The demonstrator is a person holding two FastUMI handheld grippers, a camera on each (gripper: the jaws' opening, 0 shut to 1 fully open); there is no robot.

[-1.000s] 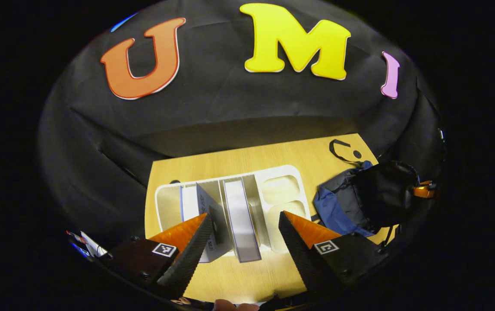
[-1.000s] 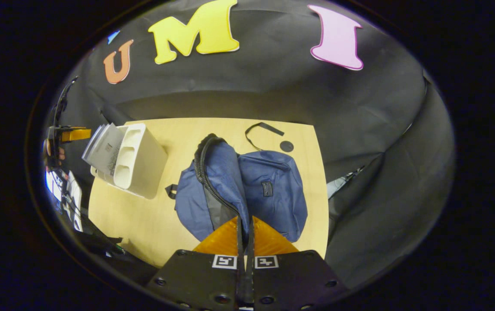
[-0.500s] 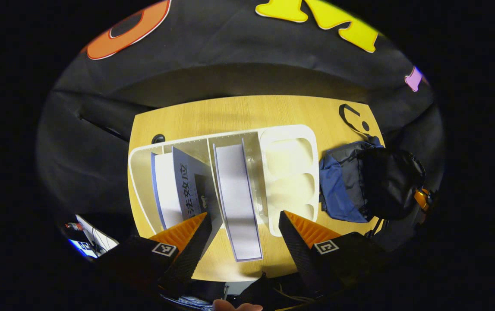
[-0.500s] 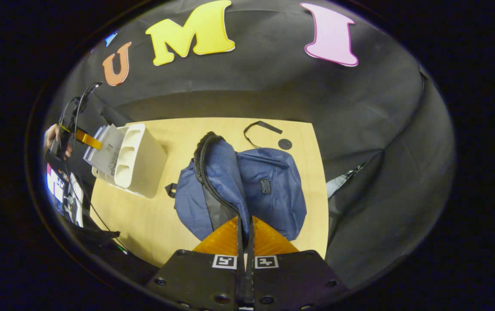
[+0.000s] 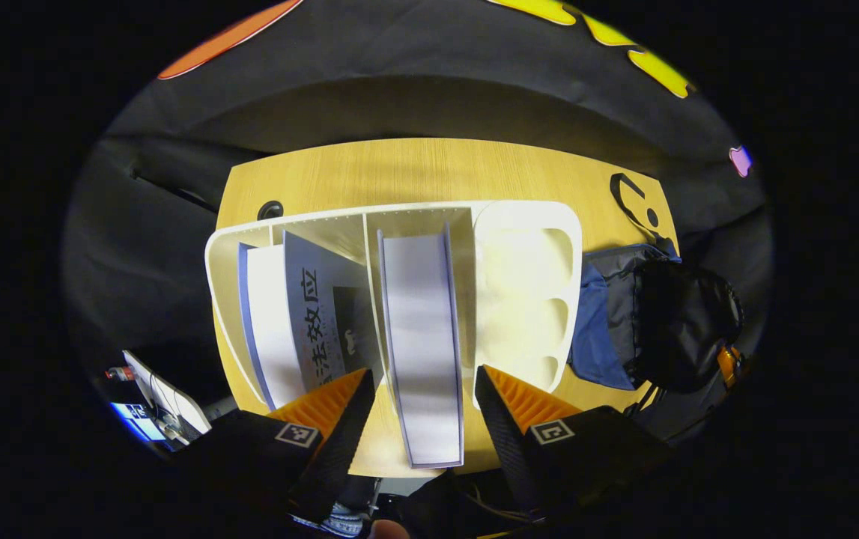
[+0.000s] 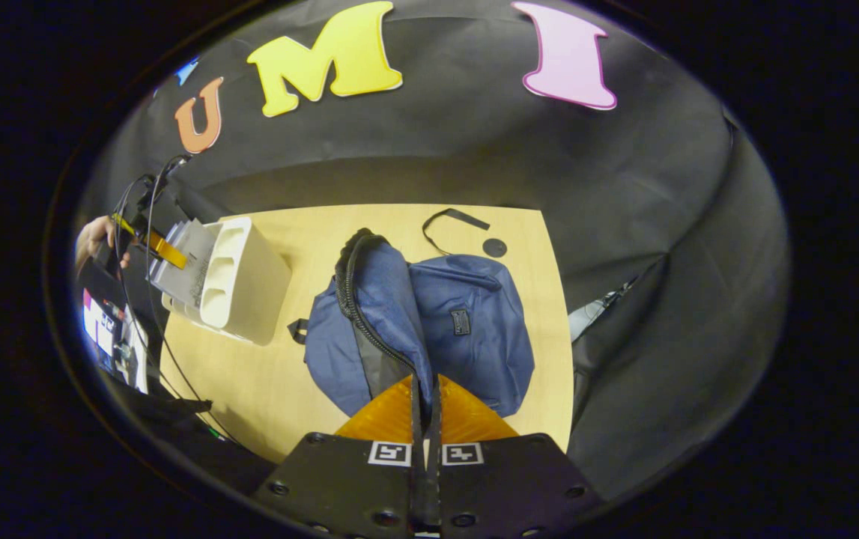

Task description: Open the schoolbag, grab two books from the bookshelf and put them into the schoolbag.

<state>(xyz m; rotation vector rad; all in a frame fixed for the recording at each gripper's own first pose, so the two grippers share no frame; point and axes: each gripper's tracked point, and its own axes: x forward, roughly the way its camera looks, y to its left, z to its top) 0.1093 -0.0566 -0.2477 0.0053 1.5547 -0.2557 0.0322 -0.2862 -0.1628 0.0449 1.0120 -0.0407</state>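
Observation:
A white bookshelf [image 5: 526, 284] stands on the wooden table, seen from above in the left gripper view. It holds a white book [image 5: 272, 314], a leaning printed book [image 5: 320, 307] and a thick white book [image 5: 422, 314] in the middle slot. My left gripper [image 5: 423, 374] is open above that middle book, one finger on each side and apart from it. The blue schoolbag [image 6: 466, 322] lies to the right of the bookshelf [image 6: 246, 277]. My right gripper [image 6: 425, 385] is shut on the bag's zipped flap [image 6: 384, 299], which it holds raised, with the dark inside of the schoolbag [image 5: 680, 322] showing.
A black strap [image 6: 451, 221] and a small black disc [image 6: 494, 248] lie on the table [image 6: 264, 374] behind the bag. In the right gripper view a hand [image 6: 92, 236] holds the left gripper [image 6: 156, 247] over the shelf, with cables and a lit screen [image 6: 99, 333] beyond the table's left edge.
My left gripper has moved closer over the bookshelf and tilted down, so the middle book now lies between its open fingers. The right gripper has stayed shut on the bag's flap.

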